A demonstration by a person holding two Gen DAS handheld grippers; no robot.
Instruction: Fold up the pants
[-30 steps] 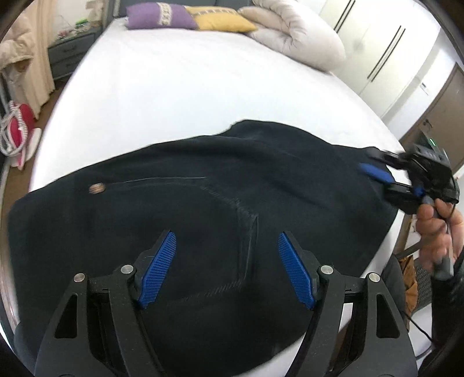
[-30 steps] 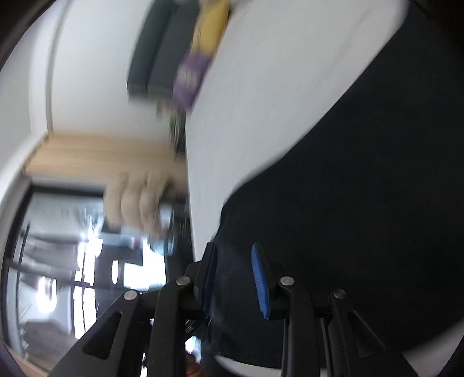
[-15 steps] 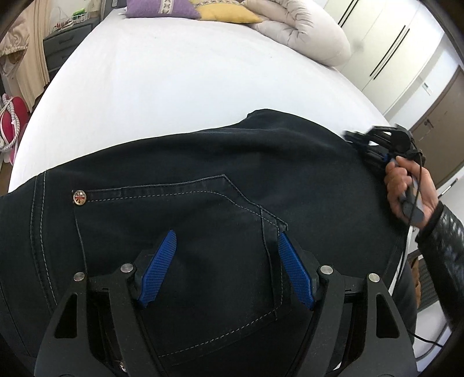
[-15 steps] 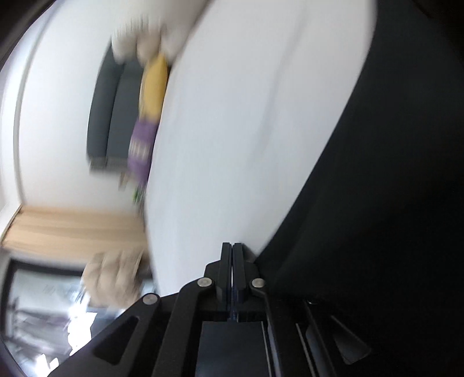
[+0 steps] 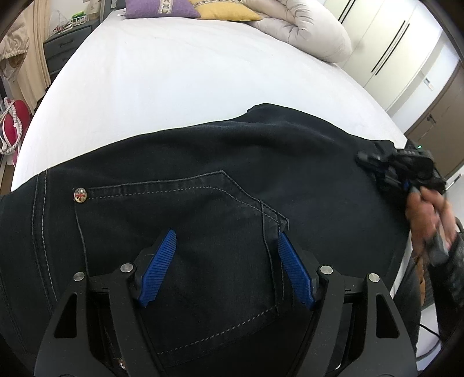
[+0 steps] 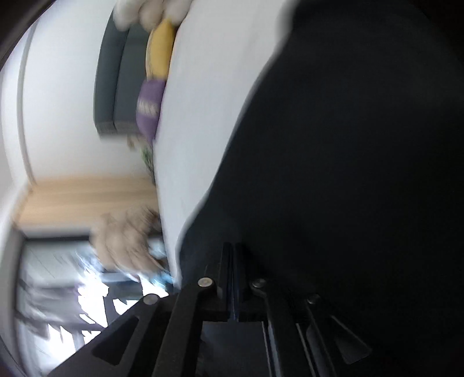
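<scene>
My left gripper [image 5: 226, 266] hangs with its blue pads [image 5: 158, 266] spread wide over the back pocket [image 5: 185, 232] of the dark pants [image 5: 261, 162], nothing pinched between them. The pants lie flat across the near part of the white bed [image 5: 188, 81], filling it from left to right, a small metal rivet [image 5: 80, 194] at the pocket's left corner. At the far right edge, my right hand [image 5: 429, 220] holds the right gripper [image 6: 233, 261] with its jaws pressed together at the pants' edge; whether cloth is caught between them I cannot tell. Purple and yellow pillows [image 5: 162, 7] and a rolled duvet [image 5: 304, 29] sit at the far end.
</scene>
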